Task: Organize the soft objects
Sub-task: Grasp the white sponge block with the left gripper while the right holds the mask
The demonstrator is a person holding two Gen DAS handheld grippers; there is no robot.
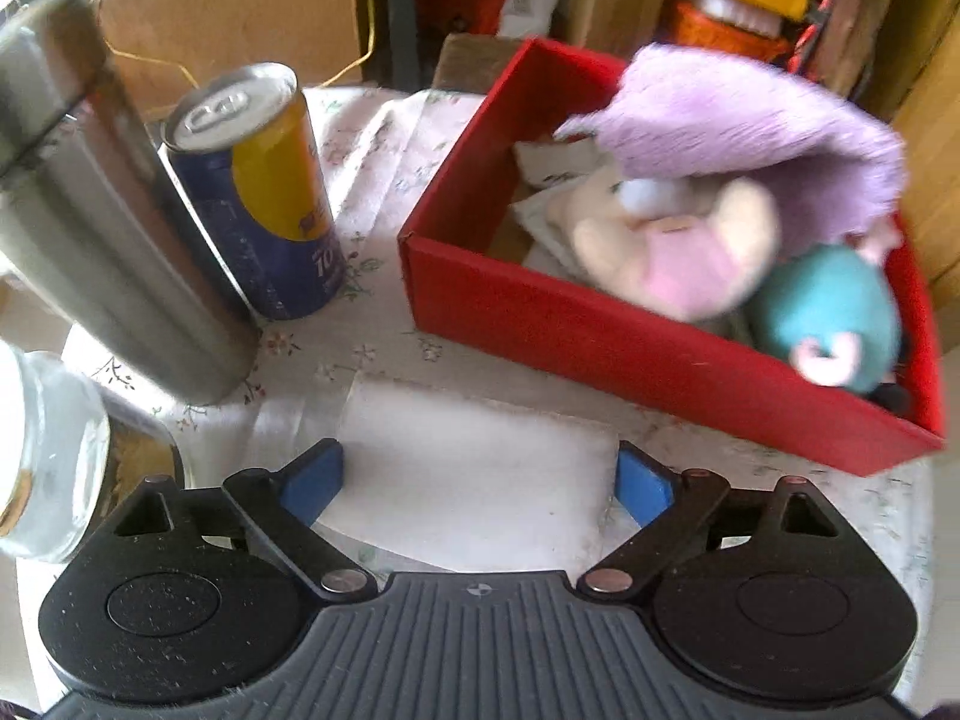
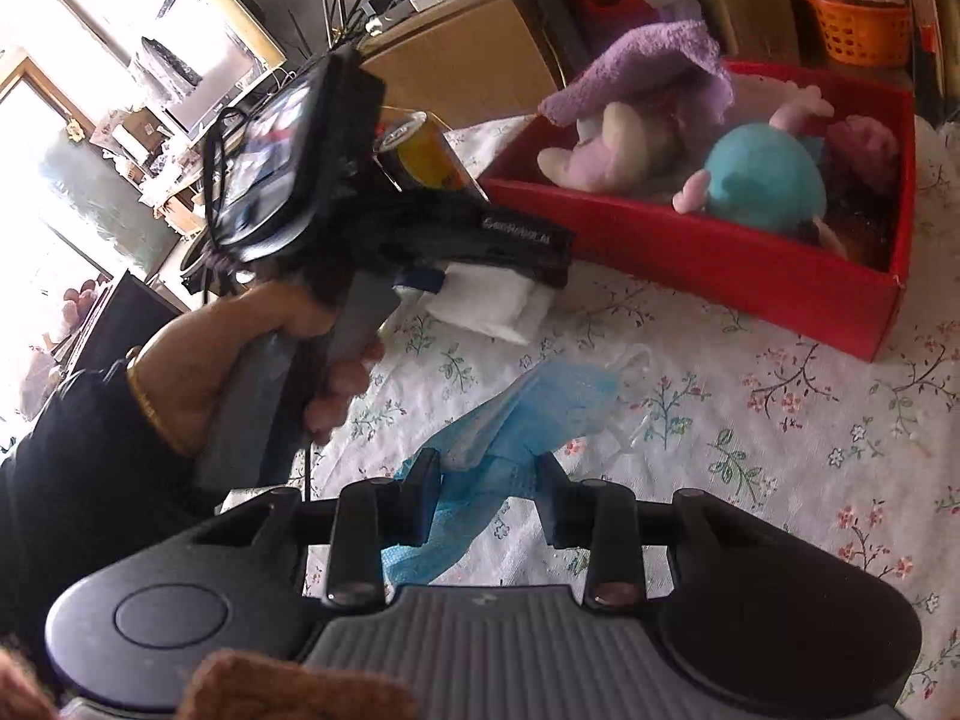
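Right gripper (image 2: 487,483) sits nearest, jaws nearly closed and pinching a crumpled blue face mask (image 2: 528,408), most of which trails forward onto the flowered surface (image 2: 780,420). Risk: the grip is on a thin bunched edge, so the mask could slip out on a lift, or its ear loop could drag and snag on the way to the box.

Left gripper (image 1: 480,480) has jaws spread wide, nothing gripped. Folded white cloth (image 1: 474,468) lies flat between the blue pads (image 1: 315,480); can't tell if they touch it. Risk: closing on a flat cloth may pinch the tablecloth under it too, or only catch the top layer.

Just left of that: steel flask (image 1: 114,228), blue-yellow can (image 1: 264,198), glass jar (image 1: 48,450). All close enough to knock over with a sideways swing.

Beyond, red box (image 1: 540,312) already holds a pink plush (image 1: 672,252), teal plush (image 1: 834,312) and a purple towel (image 1: 750,120) draped over the far rim. Towel sits high, could slide out.
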